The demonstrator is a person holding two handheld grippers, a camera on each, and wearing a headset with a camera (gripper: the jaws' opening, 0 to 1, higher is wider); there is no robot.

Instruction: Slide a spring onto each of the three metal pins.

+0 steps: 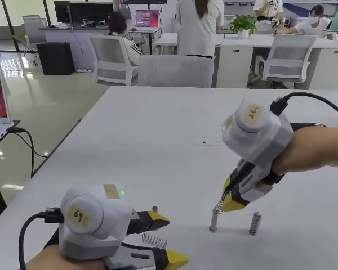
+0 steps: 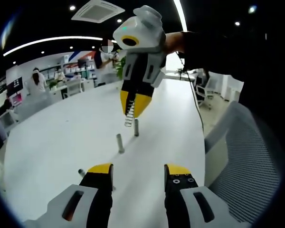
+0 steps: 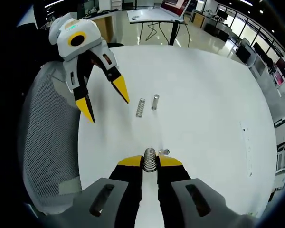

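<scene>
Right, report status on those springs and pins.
Left gripper open, loose spring lying by its jaws. Right gripper shut on a spring, lower end at a pin. Nothing blocking that pin.

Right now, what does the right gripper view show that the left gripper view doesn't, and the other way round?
Particular to the right gripper view: the left gripper seen from the front, jaws open, with a loose spring lying beside an upright pin. Particular to the left gripper view: the right gripper seen from outside, hanging over the table, and a second pin standing nearby. Both share the white table, the held spring clamped in the right gripper, and the pin under it.
</scene>
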